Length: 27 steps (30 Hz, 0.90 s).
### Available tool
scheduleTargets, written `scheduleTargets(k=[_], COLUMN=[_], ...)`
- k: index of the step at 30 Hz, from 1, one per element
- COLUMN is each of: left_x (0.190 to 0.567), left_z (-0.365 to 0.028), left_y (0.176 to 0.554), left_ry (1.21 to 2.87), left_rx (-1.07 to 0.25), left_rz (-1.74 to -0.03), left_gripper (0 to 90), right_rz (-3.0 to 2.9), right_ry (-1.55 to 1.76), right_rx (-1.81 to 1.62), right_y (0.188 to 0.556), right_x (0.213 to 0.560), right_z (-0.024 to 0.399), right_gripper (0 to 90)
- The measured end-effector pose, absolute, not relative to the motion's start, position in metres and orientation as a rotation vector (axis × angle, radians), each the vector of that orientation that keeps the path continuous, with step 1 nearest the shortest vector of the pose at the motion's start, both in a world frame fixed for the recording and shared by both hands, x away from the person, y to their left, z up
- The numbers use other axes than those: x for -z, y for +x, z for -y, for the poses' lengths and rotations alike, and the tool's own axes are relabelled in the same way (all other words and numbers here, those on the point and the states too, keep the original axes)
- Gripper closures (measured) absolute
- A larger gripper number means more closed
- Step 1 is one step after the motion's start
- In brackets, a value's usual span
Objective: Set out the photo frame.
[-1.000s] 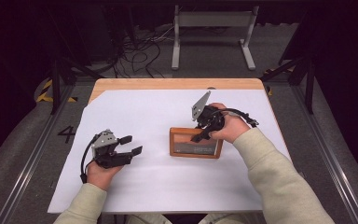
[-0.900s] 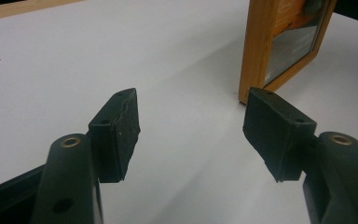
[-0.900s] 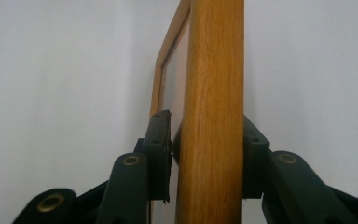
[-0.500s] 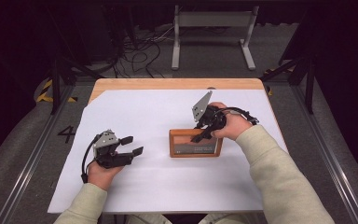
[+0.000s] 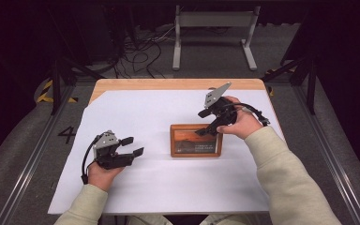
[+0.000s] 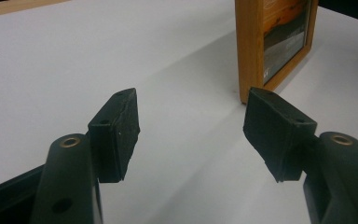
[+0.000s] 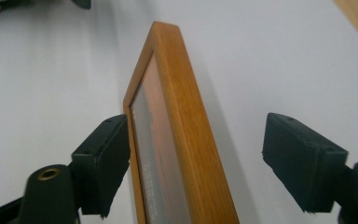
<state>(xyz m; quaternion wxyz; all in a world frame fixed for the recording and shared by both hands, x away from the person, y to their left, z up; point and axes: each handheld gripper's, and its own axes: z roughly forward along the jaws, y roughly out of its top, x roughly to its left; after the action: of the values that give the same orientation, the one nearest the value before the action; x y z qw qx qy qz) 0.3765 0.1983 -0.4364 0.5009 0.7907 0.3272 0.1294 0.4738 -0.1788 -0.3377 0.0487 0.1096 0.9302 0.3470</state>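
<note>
Your right gripper (image 5: 208, 123) is right of centre in the high view, and its jaws have just been opening: they now stand wide around the top edge of the wooden picture frame (image 5: 196, 140), not pressing it. The frame stands on the white sheet (image 5: 159, 187) at the middle of the picture. Your left gripper (image 5: 131, 146), at lower left, is wide and holds nothing.

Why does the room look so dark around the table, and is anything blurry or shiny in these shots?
High view: light falls on the white sheet, while the floor and surroundings sink into black. Left gripper view: the picture frame casts a soft shadow across the sheet, and the near pads look slightly soft. Right gripper view: the frame's glass shows pale glare.
</note>
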Motion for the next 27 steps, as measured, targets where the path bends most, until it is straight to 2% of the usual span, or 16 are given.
scheduleTargets(k=[13,21,27], left_x=[0.433,0.432,0.432], left_z=[-0.198,-0.196,-0.207], left_y=[0.373,0.370,0.366], left_ry=[1.907,1.898,1.870], left_rx=[-0.322,-0.319,-0.348], left_rz=[-0.793,-0.807,-0.810], left_gripper=[34.6,33.2,32.8], right_rz=[-2.565,-2.425,-2.285], right_ry=[0.593,0.728,0.851], right_rx=[-1.180,-1.242,-1.315], right_y=[0.427,0.395,0.376], right_x=[0.326,0.341,0.367], right_z=[0.243,0.283,0.317], right_gripper=[23.0,22.4,21.0])
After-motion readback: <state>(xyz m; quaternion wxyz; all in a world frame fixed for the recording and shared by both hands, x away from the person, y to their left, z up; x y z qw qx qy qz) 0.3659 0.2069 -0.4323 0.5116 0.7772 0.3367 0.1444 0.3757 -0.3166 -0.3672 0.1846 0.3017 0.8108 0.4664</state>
